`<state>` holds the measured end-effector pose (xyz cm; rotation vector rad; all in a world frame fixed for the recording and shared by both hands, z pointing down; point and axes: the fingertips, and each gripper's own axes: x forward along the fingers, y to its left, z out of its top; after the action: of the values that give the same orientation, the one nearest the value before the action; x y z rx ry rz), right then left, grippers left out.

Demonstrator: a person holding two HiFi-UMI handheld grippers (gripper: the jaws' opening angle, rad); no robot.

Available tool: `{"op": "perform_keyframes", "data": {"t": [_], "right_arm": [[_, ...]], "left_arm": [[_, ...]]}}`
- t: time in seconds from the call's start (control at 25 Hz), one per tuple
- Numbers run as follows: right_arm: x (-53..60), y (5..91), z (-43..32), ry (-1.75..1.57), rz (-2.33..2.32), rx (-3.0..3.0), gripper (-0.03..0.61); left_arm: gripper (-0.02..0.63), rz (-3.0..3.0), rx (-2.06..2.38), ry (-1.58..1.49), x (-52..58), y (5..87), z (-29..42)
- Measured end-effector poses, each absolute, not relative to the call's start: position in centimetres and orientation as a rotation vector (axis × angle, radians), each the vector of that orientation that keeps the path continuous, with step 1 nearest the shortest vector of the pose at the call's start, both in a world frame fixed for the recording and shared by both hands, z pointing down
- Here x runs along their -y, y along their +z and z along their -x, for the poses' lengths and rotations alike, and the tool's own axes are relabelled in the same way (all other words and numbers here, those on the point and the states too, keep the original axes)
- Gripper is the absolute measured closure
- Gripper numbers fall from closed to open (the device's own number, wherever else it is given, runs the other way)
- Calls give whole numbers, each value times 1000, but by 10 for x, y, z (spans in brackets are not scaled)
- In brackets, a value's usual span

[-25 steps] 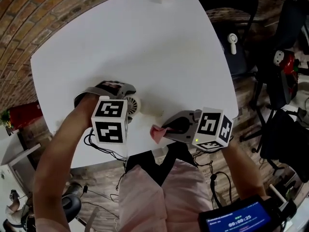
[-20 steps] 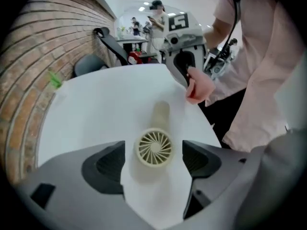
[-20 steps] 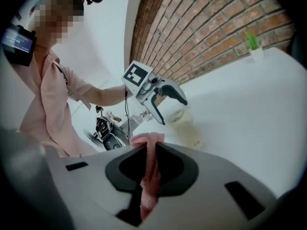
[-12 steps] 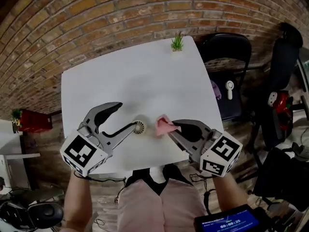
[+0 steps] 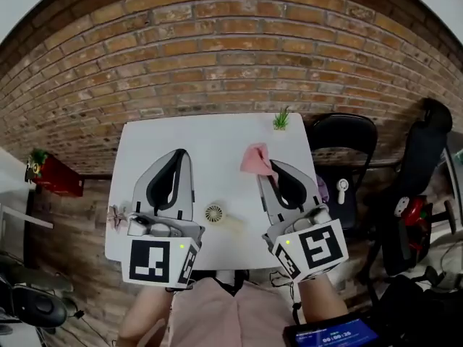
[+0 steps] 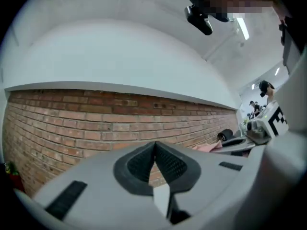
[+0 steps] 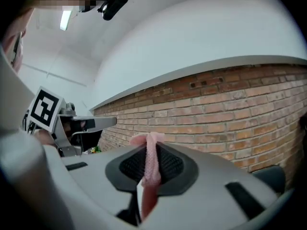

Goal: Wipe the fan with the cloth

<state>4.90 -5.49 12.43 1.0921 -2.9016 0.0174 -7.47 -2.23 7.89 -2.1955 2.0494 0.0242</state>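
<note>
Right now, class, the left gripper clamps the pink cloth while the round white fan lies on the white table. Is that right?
No: the right gripper clamps the pink cloth, as the right gripper view shows. The round white fan does lie on the white table.

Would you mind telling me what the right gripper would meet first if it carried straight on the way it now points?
Most likely the brick wall: the right gripper, shut on the pink cloth, points at it, and nothing shows in between. How far off the wall stands is unclear.
</note>
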Motion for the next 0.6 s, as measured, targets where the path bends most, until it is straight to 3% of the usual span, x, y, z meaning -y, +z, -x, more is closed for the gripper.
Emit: {"op": "perform_keyframes", "data": {"t": [0.6], "right_arm": [[45, 122, -44, -24, -1117, 2901, 548]], "left_arm": [[603, 2192, -2025, 25, 9, 73, 56]]}}
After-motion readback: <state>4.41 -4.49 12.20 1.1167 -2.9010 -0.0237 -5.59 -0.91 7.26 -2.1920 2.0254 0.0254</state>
